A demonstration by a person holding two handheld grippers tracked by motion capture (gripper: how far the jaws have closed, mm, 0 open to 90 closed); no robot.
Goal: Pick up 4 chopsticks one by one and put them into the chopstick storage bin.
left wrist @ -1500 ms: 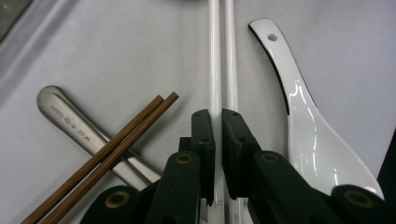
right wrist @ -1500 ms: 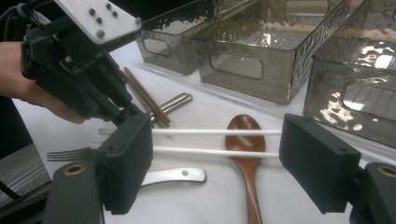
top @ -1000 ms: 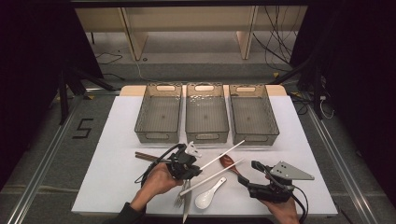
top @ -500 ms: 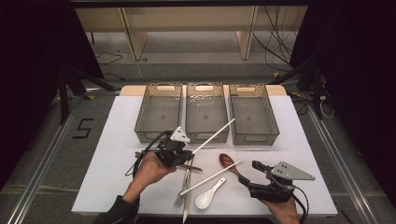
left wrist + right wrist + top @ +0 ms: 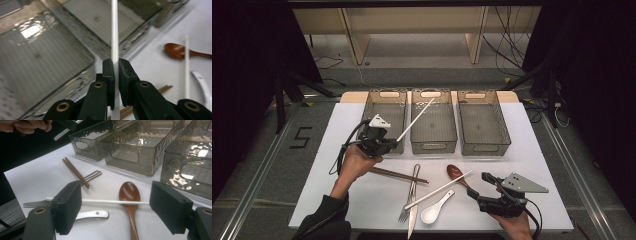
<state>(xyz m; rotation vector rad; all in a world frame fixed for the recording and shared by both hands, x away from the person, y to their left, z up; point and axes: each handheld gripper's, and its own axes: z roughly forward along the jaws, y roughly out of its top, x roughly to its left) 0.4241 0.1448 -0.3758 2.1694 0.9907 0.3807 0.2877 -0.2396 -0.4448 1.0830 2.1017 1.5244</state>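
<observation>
From the high view, your left gripper (image 5: 384, 143) pinches a white chopstick (image 5: 416, 119) near its lower end, the stick slanting up over the middle bin (image 5: 433, 141) of three, beside the left bin (image 5: 383, 98); it looks light and stiff, so it should swing like a lever from that end hold; your right gripper (image 5: 479, 186) rests low near the table's (image 5: 322, 175) front edge, jaws spread; in the left gripper view the pads (image 5: 109, 72) press on the chopstick (image 5: 114, 32), whose smooth, thin surface may slip or twist, so a hold nearer the middle would steady it; in the right gripper view the jaws stand wide and empty around the second white chopstick (image 5: 110, 201) lying across a brown spoon (image 5: 129, 195), near a fork (image 5: 32, 203)
</observation>
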